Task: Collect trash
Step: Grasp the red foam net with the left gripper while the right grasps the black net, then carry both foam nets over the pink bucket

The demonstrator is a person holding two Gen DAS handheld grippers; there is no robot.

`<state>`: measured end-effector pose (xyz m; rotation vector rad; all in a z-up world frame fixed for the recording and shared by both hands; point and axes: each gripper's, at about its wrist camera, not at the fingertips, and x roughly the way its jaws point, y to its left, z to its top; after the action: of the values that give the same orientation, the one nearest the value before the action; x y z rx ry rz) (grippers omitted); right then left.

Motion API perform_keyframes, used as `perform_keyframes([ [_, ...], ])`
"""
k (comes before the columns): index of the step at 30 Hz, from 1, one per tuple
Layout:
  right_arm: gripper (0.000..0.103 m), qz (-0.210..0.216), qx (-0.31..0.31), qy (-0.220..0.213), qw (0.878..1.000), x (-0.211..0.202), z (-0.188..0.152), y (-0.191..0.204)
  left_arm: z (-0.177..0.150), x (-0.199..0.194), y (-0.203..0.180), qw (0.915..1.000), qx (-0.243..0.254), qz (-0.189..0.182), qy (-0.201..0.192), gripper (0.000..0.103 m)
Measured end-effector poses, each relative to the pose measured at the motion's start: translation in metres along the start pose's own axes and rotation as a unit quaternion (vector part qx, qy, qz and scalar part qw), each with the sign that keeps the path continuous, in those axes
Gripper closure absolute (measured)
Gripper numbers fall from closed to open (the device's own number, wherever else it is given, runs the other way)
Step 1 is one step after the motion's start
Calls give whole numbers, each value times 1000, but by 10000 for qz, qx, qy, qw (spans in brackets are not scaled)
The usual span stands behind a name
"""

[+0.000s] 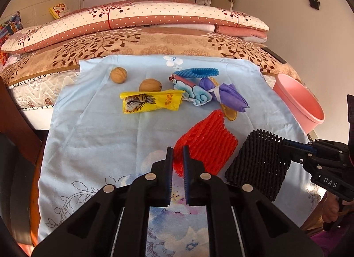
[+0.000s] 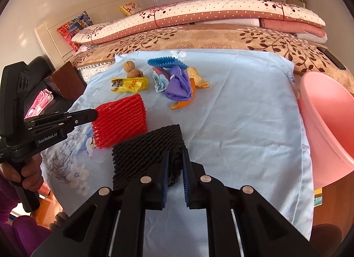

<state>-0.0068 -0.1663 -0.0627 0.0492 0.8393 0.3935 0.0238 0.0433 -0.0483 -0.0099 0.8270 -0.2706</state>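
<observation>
Left claw pinches the near edge of the red foam net; right claw pinches the near edge of the black foam net. In each wrist view the fingers hide the gripped edge. Both nets lie side by side at the front of the light-blue cloth on the counter, whose own surface is covered. Farther back lie a yellow wrapper, two walnuts, a blue brush, and crumpled purple and patterned pieces, possibly cloth. A pink bin stands at the right, cut off by the frame.
</observation>
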Motion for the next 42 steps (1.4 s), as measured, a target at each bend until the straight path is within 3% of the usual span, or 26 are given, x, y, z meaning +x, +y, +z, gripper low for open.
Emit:
perform_keyframes([
  [7,92,-133,285,-287,9991,-21,10,-18,15,-11,-24,9994,121,-139,-298,95],
  [17,92,-694,766,-757,9918,-55,25,-62,42,-12,-61,9964,116,-418,-727,95],
  [42,92,-2063,1667,-1210,9566,-91,30,-178,99,41,-189,9900,865,-903,-648,95],
])
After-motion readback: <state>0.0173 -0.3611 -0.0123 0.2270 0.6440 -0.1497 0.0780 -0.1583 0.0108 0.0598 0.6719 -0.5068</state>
